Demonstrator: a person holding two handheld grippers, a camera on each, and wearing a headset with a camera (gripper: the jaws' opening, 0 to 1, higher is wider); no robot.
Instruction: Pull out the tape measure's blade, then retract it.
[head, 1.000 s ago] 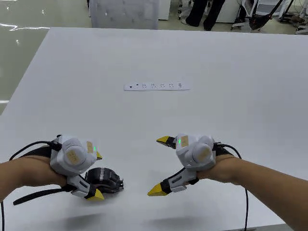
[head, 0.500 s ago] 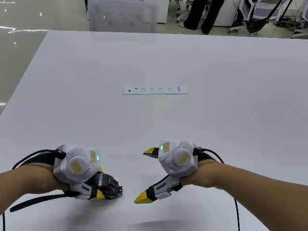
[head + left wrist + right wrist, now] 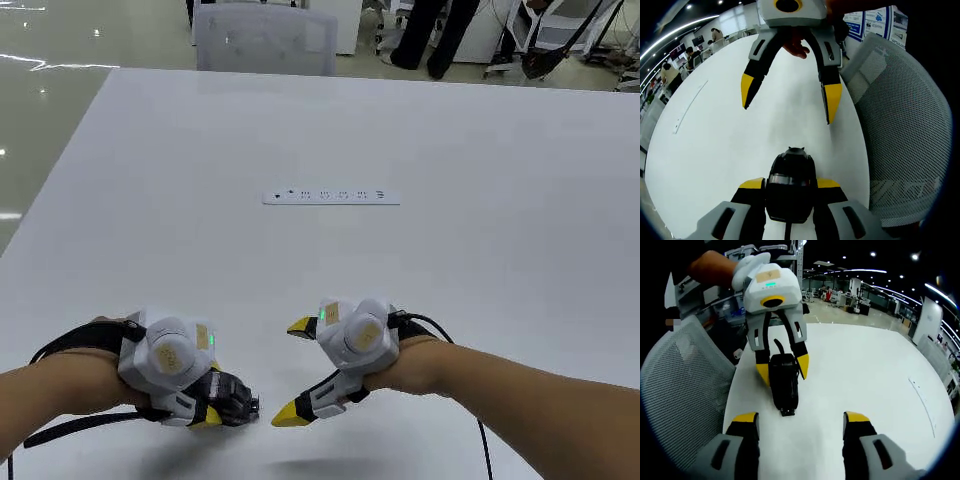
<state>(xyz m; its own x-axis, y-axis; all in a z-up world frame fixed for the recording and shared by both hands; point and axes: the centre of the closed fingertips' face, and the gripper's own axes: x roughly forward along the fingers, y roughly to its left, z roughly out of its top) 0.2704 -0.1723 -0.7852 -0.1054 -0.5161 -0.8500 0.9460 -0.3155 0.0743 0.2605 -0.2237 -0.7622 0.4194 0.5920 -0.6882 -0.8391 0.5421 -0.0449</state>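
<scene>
- since the earlier frames the right gripper (image 3: 296, 370) has come in toward the left gripper (image 3: 212, 412); the gap between its lower yellow tip and the tape measure (image 3: 232, 398) is now narrow, and the two do not touch.
- the left gripper has not released the tape measure in that time.
- left gripper: jaws nearly closed, clamped on the two flat sides of the black tape measure case, which fills the space between the yellow tips in the left gripper view.
- right gripper: jaws spread wide, holding nothing; in the right gripper view its tips stand to either side of the case's front end and short of it.
- tape measure: at the near left edge of the white table (image 3: 450, 150), its underside on the surface, its mouth pointing at the right gripper.
- blade: wound in; a small dark end hook (image 3: 786, 412) shows at the case mouth.
- a white power strip (image 3: 331, 197) lies flat near the table's middle, well apart from both grippers.
- a grey mesh chair (image 3: 900, 125) stands just beside the near table edge.
</scene>
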